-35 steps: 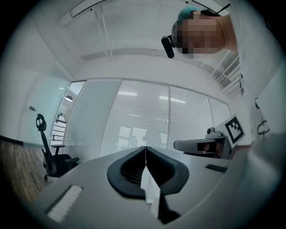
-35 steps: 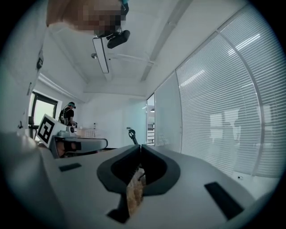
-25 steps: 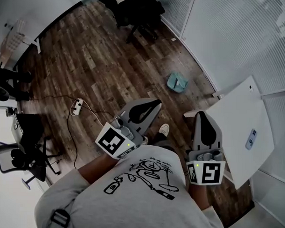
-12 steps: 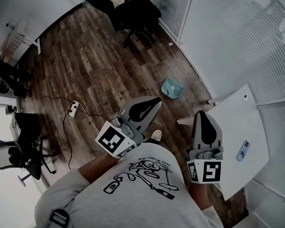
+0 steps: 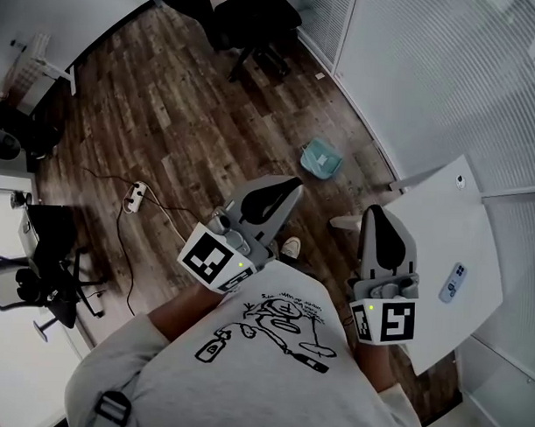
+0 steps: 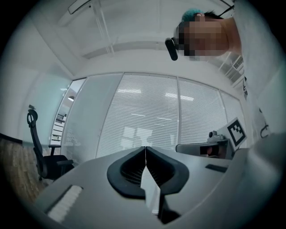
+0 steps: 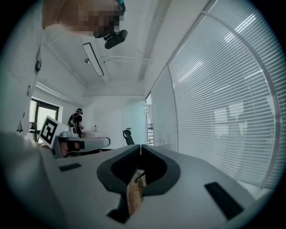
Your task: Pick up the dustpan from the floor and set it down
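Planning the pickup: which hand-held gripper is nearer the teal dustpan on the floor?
Left, seemingly. The left hand-held gripper points just below-left of the dustpan; the right hand-held gripper hangs farther, below-right.

The small teal dustpan (image 5: 320,158) lies, seemingly flat, on the wood floor (image 5: 184,100) near its edge along the blinds (image 5: 413,73).

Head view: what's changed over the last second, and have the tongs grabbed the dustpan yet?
The person has shifted. The dustpan, white table and power strip slid slightly left in the picture, and the dustpan is now a little nearer the left tongs. Nothing was taken hold of. Unchanged: the left and right tongs are shut and empty, held level ahead of the chest, and the dustpan is on the floor.
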Motion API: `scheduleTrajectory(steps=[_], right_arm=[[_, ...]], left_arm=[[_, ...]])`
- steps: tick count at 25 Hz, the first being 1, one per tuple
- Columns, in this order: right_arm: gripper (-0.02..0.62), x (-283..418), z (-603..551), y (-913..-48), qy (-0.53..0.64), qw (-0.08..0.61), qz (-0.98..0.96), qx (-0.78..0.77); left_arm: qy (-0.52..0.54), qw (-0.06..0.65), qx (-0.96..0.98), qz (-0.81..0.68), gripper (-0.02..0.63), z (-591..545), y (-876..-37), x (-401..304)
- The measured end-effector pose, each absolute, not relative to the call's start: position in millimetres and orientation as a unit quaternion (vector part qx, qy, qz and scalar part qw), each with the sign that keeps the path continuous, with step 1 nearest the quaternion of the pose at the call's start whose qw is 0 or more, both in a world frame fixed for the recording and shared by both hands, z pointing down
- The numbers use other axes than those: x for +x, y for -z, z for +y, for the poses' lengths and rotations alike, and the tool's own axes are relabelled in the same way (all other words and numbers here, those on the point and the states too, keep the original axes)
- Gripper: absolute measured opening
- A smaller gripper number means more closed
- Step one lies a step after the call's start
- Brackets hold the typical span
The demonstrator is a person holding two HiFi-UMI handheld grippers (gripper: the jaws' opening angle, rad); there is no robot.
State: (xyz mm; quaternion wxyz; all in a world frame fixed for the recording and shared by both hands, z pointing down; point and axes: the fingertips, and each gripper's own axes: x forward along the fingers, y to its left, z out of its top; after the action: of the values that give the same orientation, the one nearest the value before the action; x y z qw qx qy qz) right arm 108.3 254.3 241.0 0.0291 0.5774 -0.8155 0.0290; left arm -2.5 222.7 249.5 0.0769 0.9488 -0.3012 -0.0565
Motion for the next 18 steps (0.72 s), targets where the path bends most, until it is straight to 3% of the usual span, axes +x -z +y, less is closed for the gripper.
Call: scheduleTrajectory(steps=[18], right_arm=[[0.006,107,170,-257,-0.042,0.037,-0.815,0.576]], left_arm=[[0.050,0.086,0.951,-0.293,0.003,142,-264,3]])
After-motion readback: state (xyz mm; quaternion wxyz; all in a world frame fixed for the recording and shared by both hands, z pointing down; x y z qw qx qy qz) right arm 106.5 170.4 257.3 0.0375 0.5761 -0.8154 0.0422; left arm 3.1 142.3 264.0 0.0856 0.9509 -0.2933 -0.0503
